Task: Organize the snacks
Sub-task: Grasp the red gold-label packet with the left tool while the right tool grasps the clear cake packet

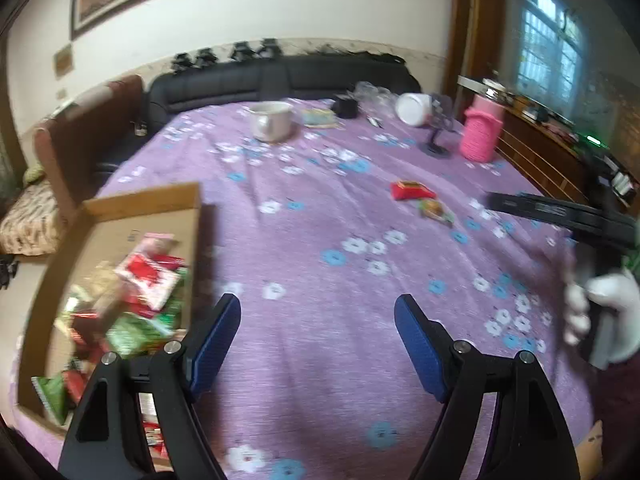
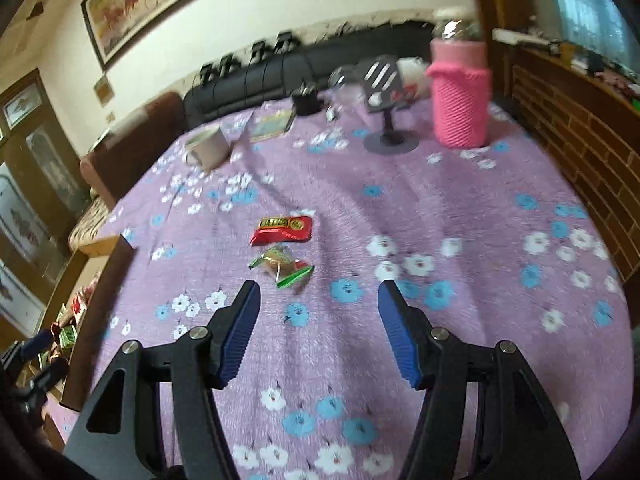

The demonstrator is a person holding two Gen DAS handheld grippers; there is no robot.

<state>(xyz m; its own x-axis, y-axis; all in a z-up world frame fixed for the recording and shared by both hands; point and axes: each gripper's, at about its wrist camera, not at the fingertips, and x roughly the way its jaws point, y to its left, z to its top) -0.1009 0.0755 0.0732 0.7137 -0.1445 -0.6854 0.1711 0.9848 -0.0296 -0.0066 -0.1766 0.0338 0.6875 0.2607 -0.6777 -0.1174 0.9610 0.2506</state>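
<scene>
In the left wrist view, the left gripper hangs above the purple flowered tablecloth with its 2 blue-padded jaws spread wide and nothing between them. A cardboard box sits at the left, its near corner just beside the left jaw, and a pile of red and green snack packets lies inside it. 2 loose snacks rest on the cloth well ahead of the jaws and off to the right: a red snack packet and, touching or nearly touching its near side, a green-edged wrapped snack. The right gripper's black body reaches in from the right edge, held by a white-gloved hand. Further back stand a white mug, a pink knitted bottle cover and a small black stand. In the right wrist view, the right gripper also has its 2 jaws wide apart and empty above the cloth. The green-edged wrapped snack lies just ahead of the left jaw's tip, slightly left of the gap's centre line, with the red snack packet directly beyond it. The cardboard box shows at the left edge, and the pink cover stands far ahead on the right.
</scene>
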